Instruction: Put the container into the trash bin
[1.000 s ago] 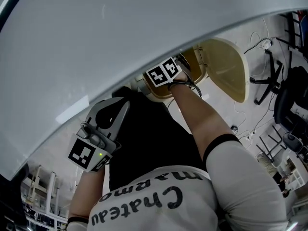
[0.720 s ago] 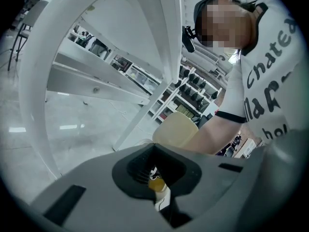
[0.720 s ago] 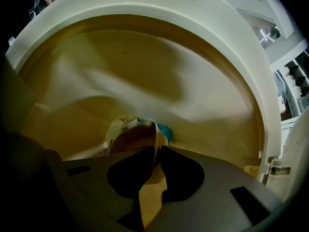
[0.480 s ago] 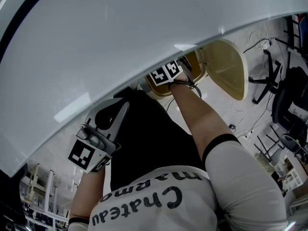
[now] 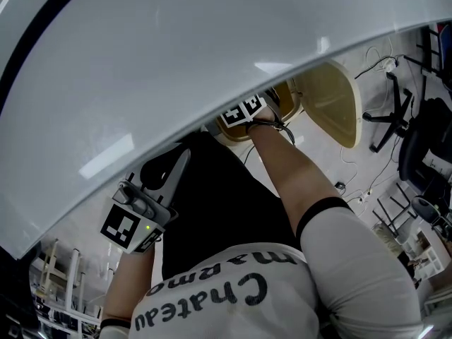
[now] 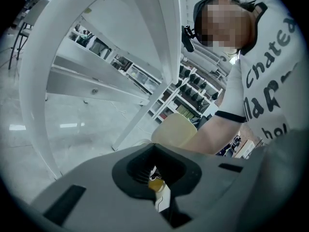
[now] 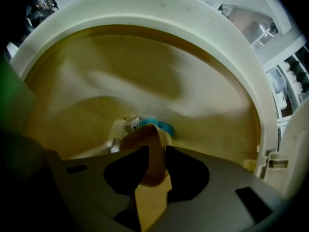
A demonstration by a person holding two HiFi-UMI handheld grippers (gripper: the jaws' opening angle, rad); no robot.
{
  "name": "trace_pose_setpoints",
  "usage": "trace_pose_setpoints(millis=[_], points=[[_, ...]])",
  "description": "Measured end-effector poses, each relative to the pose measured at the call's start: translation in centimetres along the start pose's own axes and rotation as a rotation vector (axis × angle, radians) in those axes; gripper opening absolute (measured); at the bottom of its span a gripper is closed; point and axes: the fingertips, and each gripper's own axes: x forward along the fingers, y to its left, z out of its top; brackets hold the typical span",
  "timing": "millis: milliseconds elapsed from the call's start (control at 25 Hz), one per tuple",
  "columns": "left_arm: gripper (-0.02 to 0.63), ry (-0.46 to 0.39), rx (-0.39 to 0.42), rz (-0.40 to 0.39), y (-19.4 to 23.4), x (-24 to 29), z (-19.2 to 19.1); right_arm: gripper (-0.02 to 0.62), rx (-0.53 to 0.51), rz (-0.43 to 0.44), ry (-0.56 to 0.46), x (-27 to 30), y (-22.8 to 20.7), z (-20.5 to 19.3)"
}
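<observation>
My right gripper (image 5: 244, 110) reaches down at the mouth of a cream trash bin (image 5: 236, 134), its marker cube half hidden by the white table's edge. In the right gripper view the gripper (image 7: 155, 158) is shut on a tan, creased container (image 7: 147, 132), held inside the bin's ring (image 7: 219, 42) above its yellow-brown inner wall (image 7: 145, 66). My left gripper (image 5: 180, 159) hangs by the person's left side, apart from the bin. In the left gripper view its jaws (image 6: 157, 180) are together with nothing held.
A big white table (image 5: 176, 55) overhangs most of the head view. The bin's lid (image 5: 332, 101) stands swung open to the right. Blue and white rubbish (image 7: 154, 124) lies at the bin's bottom. Chairs and cables (image 5: 417, 133) crowd the floor at right; white table legs (image 6: 169, 42) stand nearby.
The right gripper has slid slightly further under the table edge toward the bin, still holding the container. The left gripper has barely moved.
</observation>
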Motion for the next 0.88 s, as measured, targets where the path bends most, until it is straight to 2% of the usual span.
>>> trace_pose_setpoints(millis=[480,760,880], points=[[0.023,-0.008,0.007,0.005,-2.6,-1.0,2.7,0.106,0.043,0.010,-0.001,-4.3,-0.4,-0.5],[0.023,-0.038,0.062,0.006,-7.0,-2.7,6.8,0.106,0.234,0.081,-0.013,-11.3,0.2,-2.6],[0.023,-0.051,0.082,-0.001,-9.3,-3.1,8.6,0.106,0.314,0.123,-0.048,-15.0,0.0,-3.2]])
